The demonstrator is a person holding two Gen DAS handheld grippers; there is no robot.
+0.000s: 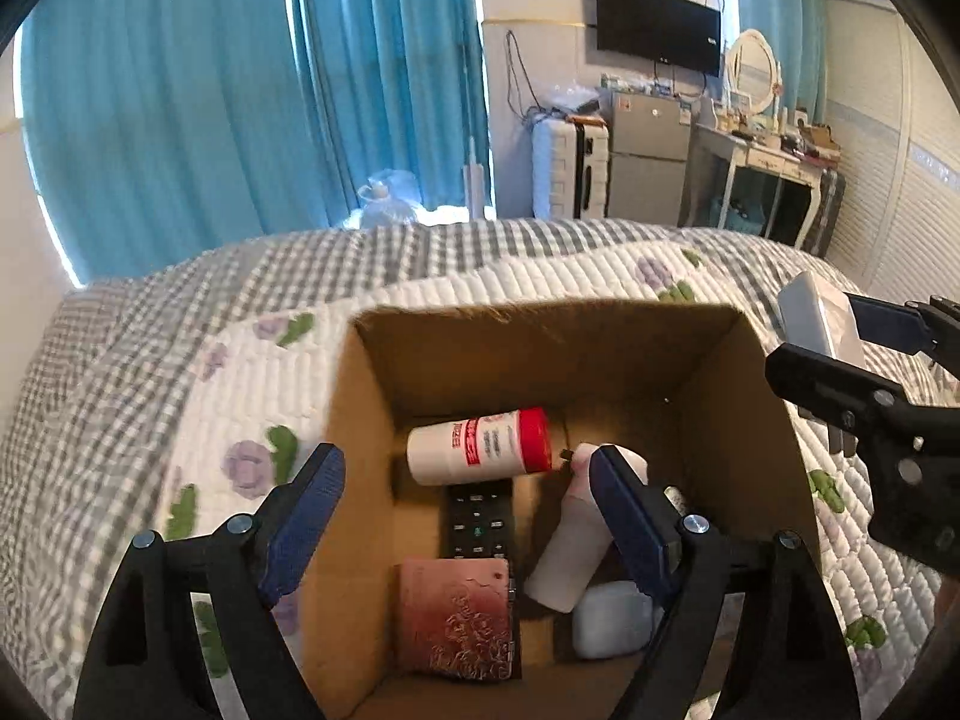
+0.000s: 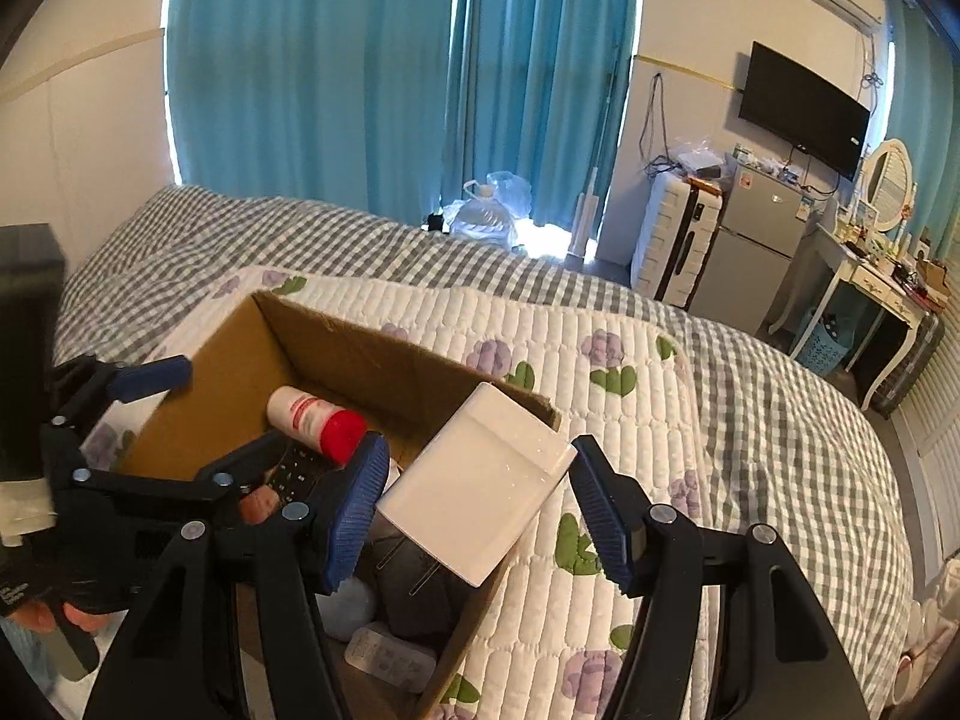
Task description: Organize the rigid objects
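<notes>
A: A bedroom with teal curtains (image 1: 240, 90). The bed carries a grey checked cover and a white quilt (image 2: 600, 420) printed with purple flowers, and an open cardboard box (image 1: 744, 420) sits on the quilt.

B: What is in the box?

A: From the left wrist: a white bottle with a red cap (image 1: 480, 447) lying on its side at the far end, a black remote (image 1: 478, 519) just beside it, a reddish embossed case (image 1: 456, 624) nearer, a plain white bottle (image 1: 570, 552) leaning, and a pale blue-white pouch (image 1: 612, 618) in the near corner.

B: And the grippers?

A: The left gripper (image 1: 465, 516) hangs over the box, fingers spread wide, gripping nothing. The right gripper (image 2: 474, 498) has a white charger (image 2: 480, 486) between its blue pads (image 2: 354, 510). The left pad touches it; a small gap shows at the other, so I cannot tell how firmly it is pinched.

B: Where is the charger?

A: Above the box's right rim, tilted.

B: Anything only one view gives?

A: The right wrist shows the charger's metal prongs (image 2: 408, 564) and a small white remote (image 2: 390, 657) at the box bottom. The left wrist sees the charger (image 1: 819, 321) only edge-on.
</notes>
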